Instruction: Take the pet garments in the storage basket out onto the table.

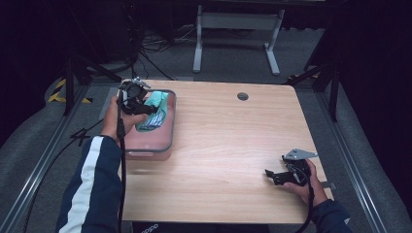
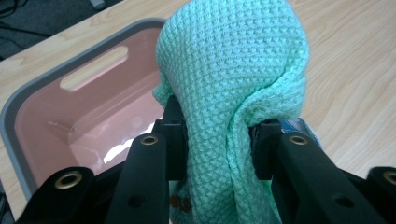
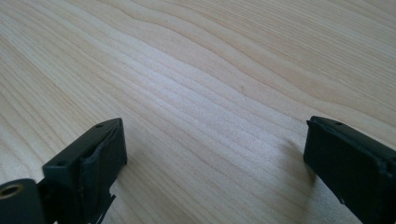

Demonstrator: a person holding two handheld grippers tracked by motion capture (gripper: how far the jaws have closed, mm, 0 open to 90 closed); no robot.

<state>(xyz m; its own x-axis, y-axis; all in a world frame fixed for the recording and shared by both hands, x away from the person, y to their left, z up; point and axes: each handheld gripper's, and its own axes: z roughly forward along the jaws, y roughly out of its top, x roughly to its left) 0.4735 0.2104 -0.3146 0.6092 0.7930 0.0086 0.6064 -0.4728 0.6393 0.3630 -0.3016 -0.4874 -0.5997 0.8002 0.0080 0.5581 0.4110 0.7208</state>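
High view: the green cloth (image 1: 156, 110) is gripped by the left gripper (image 1: 137, 103) over the pink bin (image 1: 167, 141) at the table's (image 1: 233, 145) left side. The cloth is judged lifted clear or nearly clear of the bin; a dark striped item (image 1: 154, 120) is seen against its lower part, identity not resolvable. Removal looks about half done; carrying away from the bin and setting down are judged to remain. The right gripper (image 1: 278, 174) is held low near the table's right front edge, nothing in it.

Left gripper view: jaws are clamped on the bunched cloth (image 2: 233, 70), fabric pinched between the pads and bulging above them. Bin interior (image 2: 93, 116) is seen behind, apparently empty in the visible part.

Right gripper view: jaws are spread wide, just above bare tabletop (image 3: 210, 84), nothing between or touching the pads.
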